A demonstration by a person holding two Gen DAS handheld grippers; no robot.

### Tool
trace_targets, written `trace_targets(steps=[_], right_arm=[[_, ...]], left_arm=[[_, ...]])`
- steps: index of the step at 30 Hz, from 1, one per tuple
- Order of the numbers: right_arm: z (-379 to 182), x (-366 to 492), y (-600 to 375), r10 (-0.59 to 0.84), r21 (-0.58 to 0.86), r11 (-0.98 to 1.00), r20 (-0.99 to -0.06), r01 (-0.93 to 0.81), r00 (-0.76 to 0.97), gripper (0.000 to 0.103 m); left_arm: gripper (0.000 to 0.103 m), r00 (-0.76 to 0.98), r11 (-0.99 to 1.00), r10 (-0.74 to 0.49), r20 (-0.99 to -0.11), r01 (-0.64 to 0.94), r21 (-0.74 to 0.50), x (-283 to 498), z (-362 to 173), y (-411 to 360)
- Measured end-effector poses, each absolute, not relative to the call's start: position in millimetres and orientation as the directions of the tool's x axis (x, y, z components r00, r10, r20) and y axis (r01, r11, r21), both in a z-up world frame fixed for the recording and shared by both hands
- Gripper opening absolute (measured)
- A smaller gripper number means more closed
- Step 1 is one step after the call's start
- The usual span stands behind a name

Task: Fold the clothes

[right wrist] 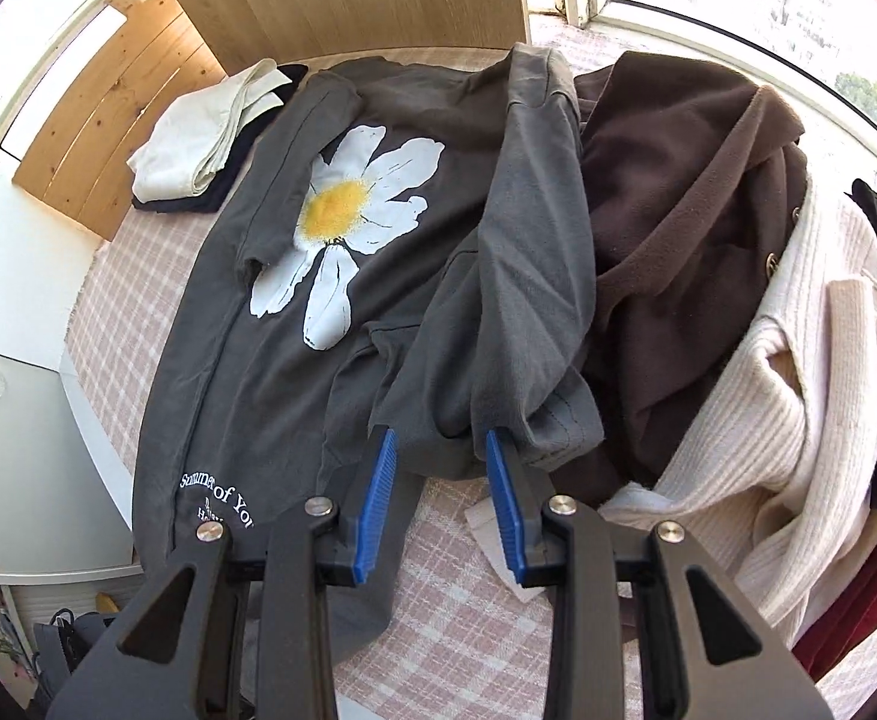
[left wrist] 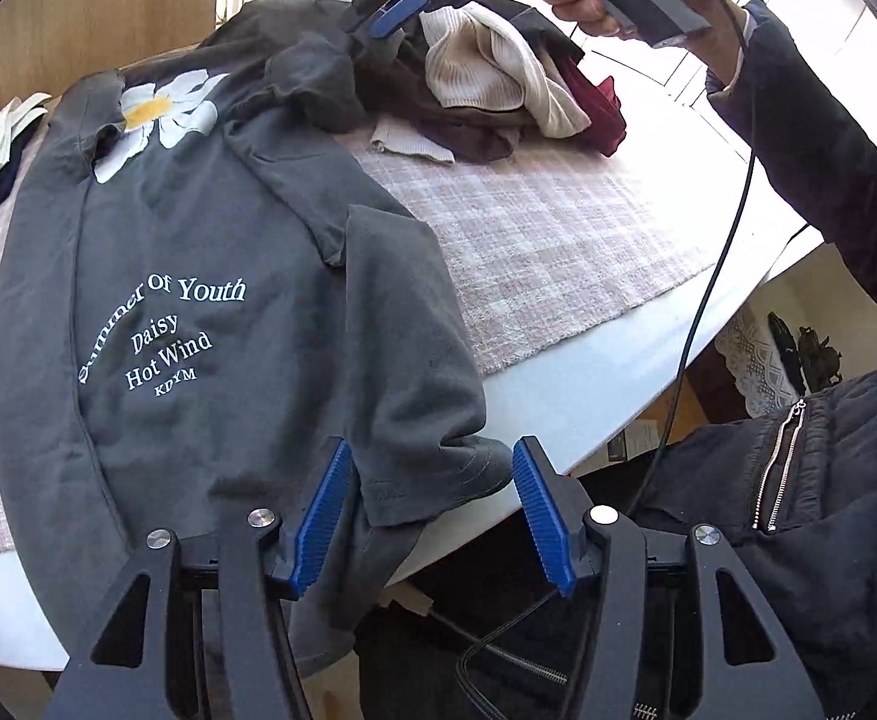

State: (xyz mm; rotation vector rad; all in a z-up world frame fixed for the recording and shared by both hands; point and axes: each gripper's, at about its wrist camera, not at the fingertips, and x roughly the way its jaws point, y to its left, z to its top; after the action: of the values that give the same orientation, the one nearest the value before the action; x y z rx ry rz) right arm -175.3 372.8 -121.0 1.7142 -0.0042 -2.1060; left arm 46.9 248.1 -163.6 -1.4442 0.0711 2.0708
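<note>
A dark grey T-shirt (left wrist: 198,240) with a white daisy print and white lettering lies spread on the pink checked cloth, its sides folded inward. In the left wrist view my left gripper (left wrist: 432,450) is open at the near table edge. The shirt's near corner (left wrist: 456,468) lies loose between the blue pads, which do not press on it. My right gripper (left wrist: 387,18) hovers over the far end of the shirt, held by a hand. In the right wrist view the right gripper (right wrist: 439,437) is open, its tips just above a bunched grey fold (right wrist: 498,300).
A pile of clothes sits beside the shirt: a brown fleece (right wrist: 678,210), a cream ribbed cardigan (right wrist: 768,420), a dark red garment (left wrist: 600,114). A folded white and dark stack (right wrist: 198,132) lies at the far corner. The white table edge (left wrist: 558,408) and a black cable (left wrist: 708,276) are near me.
</note>
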Motion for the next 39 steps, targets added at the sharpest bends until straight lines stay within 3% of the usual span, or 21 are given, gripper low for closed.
trace_targets(steps=[6,9,15,18,20,23,26,33,39], right_arm=[[-111,-170,387,-0.347,0.290,-0.911,-0.923,0.294,-0.166,0.031],[-100,-171,401,-0.351,0.300,-0.921,-0.915,0.248,-0.196,0.031],[-100,-189,398,-0.285,0.234,-0.942,-0.936,0.239,-0.207,0.031],[-117,-195,387,-0.209,0.154,-0.943,-0.964,0.295,-0.164,0.031],[-129,-198,385,-0.208,0.156,-0.932,-0.969,0.326,-0.133,0.031],[-141,-201,390,-0.230,0.179,-0.914,-0.968,0.364,-0.102,0.031],[-130,-205,395,-0.295,0.230,-0.875,-0.951,0.425,-0.094,0.008],[-57,-238,417,-0.471,0.354,-0.802,-0.870,0.481,-0.146,0.006],[-19,-270,429,-0.421,0.270,-0.827,-0.879,0.494,-0.224,0.006]], left_arm=[[0.058,-0.200,-0.790,0.486,-0.851,-0.517,-0.330,20,-160,245],[0.065,-0.182,-0.781,0.528,-0.829,-0.487,-0.391,7,-164,232],[0.063,-0.105,-0.749,0.543,-0.833,-0.509,-0.424,1,-182,242],[0.049,-0.101,-0.737,0.542,-0.834,-0.533,-0.415,5,-183,254],[0.030,-0.104,-0.732,0.547,-0.831,-0.541,-0.415,8,-182,261],[0.013,-0.102,-0.724,0.559,-0.823,-0.543,-0.425,16,-180,269],[0.010,-0.112,-0.721,0.572,-0.813,-0.541,-0.433,24,-171,275],[0.009,-0.190,-0.735,0.594,-0.782,-0.523,-0.431,49,-107,266],[0.012,-0.244,-0.763,0.580,-0.777,-0.496,-0.414,68,-78,268]])
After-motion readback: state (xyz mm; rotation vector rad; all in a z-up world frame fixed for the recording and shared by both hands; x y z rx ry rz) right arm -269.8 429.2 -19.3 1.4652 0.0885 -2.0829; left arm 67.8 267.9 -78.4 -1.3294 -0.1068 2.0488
